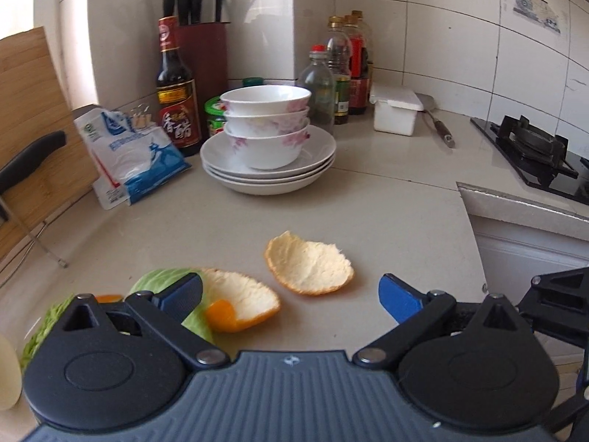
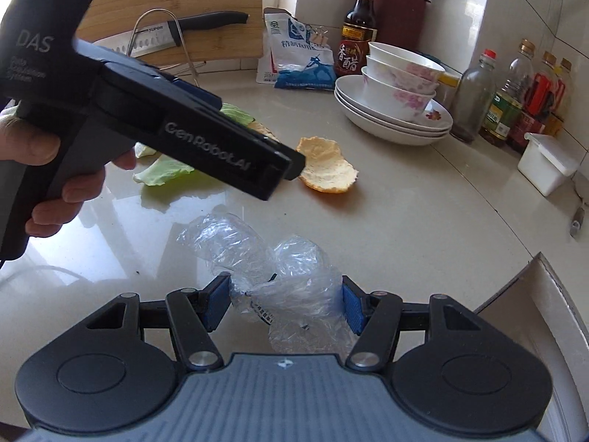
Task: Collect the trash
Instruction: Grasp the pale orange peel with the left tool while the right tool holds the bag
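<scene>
Crinkled clear plastic wrapper (image 2: 279, 287) sat between the right gripper (image 2: 285, 304) pads on the pale bench (image 2: 423, 221).
Its jaws bracketed the wrapper, half closed, grip uncertain. The left gripper (image 1: 291, 296) gaped wide, the curled orange peel (image 1: 239, 304) at its eleven o'clock, the nearer hand.

On the left gripper's body (image 2: 206, 151), seen from the right wrist, we read "GenRobot.AI" along its side and "DAS" near its rear, with smaller lines beneath too blurred for us to read. The knife blade (image 2: 151, 41) on the cutting board says "SUPER". The dark vinegar bottle (image 1: 176, 84) near the countertop's back edge carries "香醋" on its red label.
</scene>
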`<state>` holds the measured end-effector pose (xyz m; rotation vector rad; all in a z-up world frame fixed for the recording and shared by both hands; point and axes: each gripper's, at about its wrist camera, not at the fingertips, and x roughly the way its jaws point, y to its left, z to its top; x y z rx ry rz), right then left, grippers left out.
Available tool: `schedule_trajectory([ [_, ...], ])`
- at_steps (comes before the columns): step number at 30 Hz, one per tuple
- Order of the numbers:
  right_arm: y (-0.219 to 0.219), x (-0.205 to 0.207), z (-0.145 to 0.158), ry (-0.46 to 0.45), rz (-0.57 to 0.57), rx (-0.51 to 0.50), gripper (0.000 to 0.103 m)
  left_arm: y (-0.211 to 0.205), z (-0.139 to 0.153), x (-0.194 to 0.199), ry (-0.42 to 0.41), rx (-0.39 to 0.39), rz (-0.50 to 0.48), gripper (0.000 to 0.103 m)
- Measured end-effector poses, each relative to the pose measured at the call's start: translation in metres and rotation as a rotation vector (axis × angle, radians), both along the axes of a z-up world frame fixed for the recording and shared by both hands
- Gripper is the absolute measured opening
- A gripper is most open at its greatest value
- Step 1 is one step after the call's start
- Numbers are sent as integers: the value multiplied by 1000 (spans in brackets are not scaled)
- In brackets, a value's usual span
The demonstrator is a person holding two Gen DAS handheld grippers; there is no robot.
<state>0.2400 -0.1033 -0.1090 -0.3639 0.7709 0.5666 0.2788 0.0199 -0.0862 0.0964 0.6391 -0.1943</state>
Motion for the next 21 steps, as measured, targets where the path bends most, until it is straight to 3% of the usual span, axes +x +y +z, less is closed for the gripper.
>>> schedule_trajectory([
  [13,-13,7,-3,17,-37,18,66,-31,-34,51,65,90,-36,102],
  [21,-13,12,-4,16,-49,40,66,-30,-40,63,88,75,-42,94],
])
